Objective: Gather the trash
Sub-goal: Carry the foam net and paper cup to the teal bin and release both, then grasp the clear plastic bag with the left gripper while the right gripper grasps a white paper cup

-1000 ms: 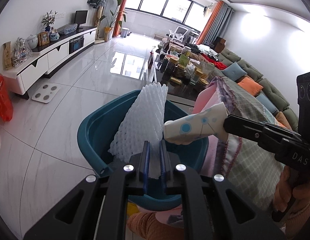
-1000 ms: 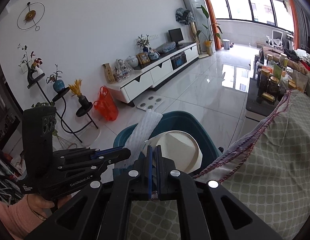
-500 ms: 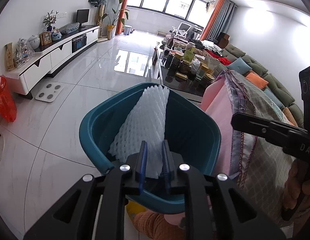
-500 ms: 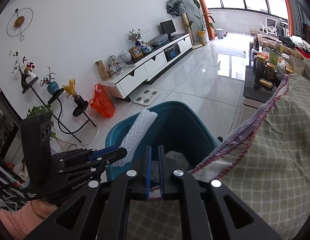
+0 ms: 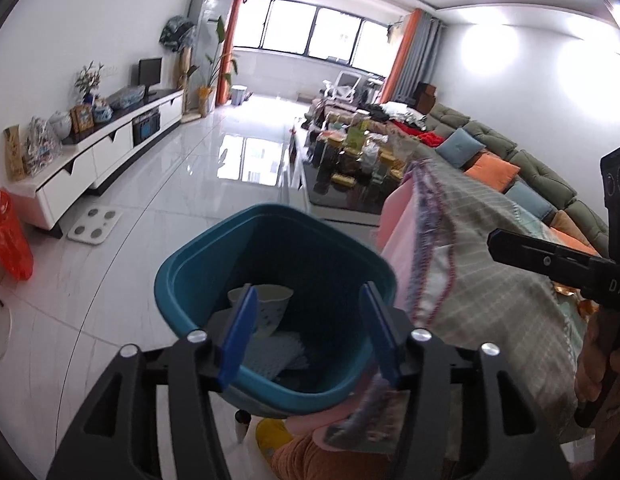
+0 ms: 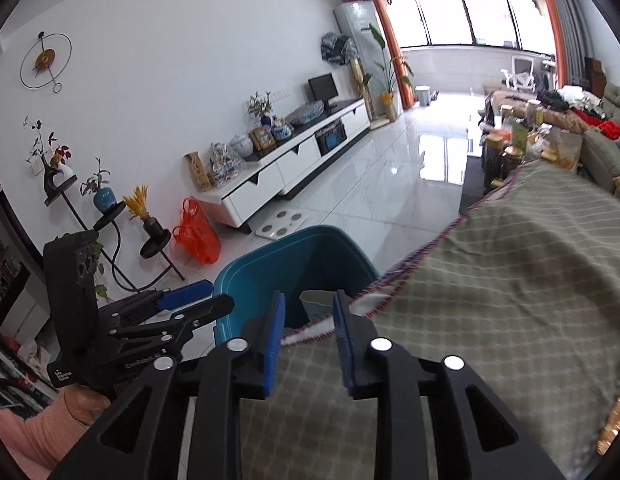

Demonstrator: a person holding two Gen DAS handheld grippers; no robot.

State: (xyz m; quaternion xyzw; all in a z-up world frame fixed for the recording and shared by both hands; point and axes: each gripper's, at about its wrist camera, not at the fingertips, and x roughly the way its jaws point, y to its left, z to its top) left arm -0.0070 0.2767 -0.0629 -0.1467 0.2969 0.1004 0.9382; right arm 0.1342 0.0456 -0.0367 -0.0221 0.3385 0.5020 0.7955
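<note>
A teal trash bin stands on the floor beside the cloth-covered table. Inside it lie a white foam net sleeve and a white paper cup. My left gripper hangs over the bin's near rim, open and empty. It also shows in the right wrist view, left of the bin. My right gripper is open and empty over the table's edge, just short of the bin. Its black body shows at the right of the left wrist view.
A green checked tablecloth with a red-stitched hem covers the table to the right. An orange plastic bag, a white scale and a white TV cabinet stand along the left wall. A cluttered dark coffee table and a sofa lie beyond.
Both grippers opened. The foam net sleeve dropped from my left gripper into the bin. The paper cup left my right gripper and lies in the bin.
</note>
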